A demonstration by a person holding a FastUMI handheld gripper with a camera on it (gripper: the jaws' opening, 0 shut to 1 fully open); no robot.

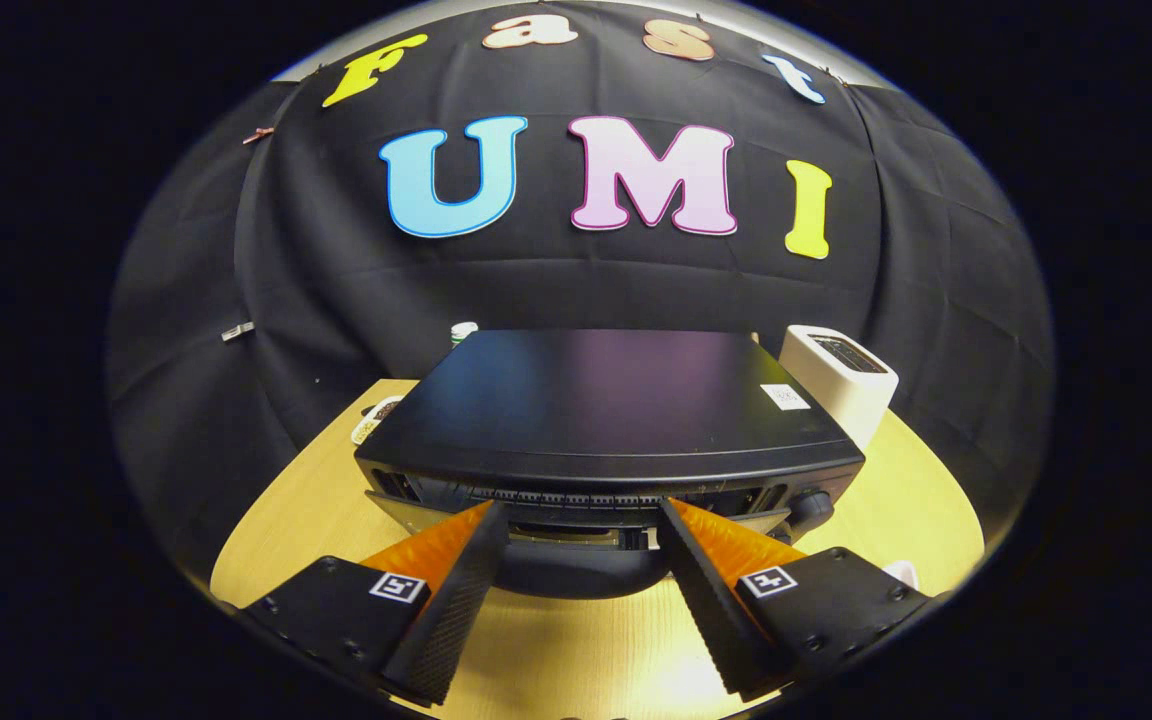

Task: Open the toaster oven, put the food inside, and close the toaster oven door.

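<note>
Glossy smooth toaster oven [608,405] on a pale wood-grain table [276,520]; matt cloth wall [336,290] behind.

The toaster oven [608,420] sits mid-frame on the table [286,520], a toaster [839,378] behind its right corner, the gripper's [584,520] spread fingers at its front edge.

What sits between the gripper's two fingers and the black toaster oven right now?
Nothing. In the gripper view the open gripper already reaches the black toaster oven at its front top edge, with the door handle area between the fingers, above the bare wooden table.
</note>
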